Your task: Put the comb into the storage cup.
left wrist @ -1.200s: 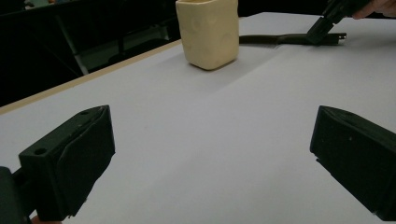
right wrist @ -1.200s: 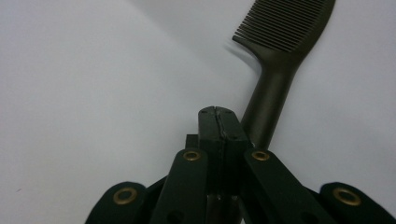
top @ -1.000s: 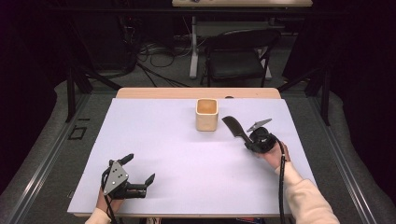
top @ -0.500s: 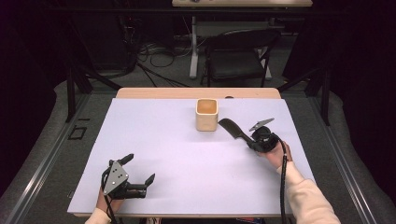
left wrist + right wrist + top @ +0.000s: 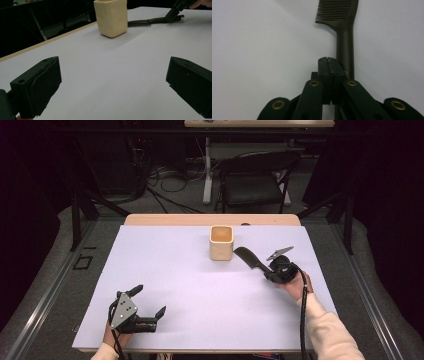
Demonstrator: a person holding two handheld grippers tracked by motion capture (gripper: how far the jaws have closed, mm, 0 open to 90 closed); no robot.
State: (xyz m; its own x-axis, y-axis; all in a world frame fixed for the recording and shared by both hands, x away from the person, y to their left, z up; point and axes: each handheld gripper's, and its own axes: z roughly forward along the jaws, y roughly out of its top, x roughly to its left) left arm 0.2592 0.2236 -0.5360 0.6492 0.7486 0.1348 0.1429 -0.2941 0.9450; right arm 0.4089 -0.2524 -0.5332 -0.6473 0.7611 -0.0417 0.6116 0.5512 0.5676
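Observation:
A dark comb (image 5: 247, 256) lies flat on the white table, its teeth toward a cream square cup (image 5: 221, 242). My right gripper (image 5: 263, 270) rests over the comb's handle end. In the right gripper view the comb (image 5: 344, 37) runs out from beneath my right gripper (image 5: 329, 61). Its jaws have just been opening slightly but still stand together, with nothing seen between the pads. My left gripper (image 5: 149, 300) sits open near the front left edge. In the left gripper view, far beyond my left gripper (image 5: 112, 87), are the cup (image 5: 111, 16), the comb (image 5: 142, 23) and the right gripper (image 5: 173, 15).
The white table top (image 5: 200, 285) ends in a wooden strip (image 5: 210, 219) at the back. A black chair (image 5: 255, 177) and floor cables stand beyond it. A cable trails from the right gripper along the sleeve (image 5: 325, 330).

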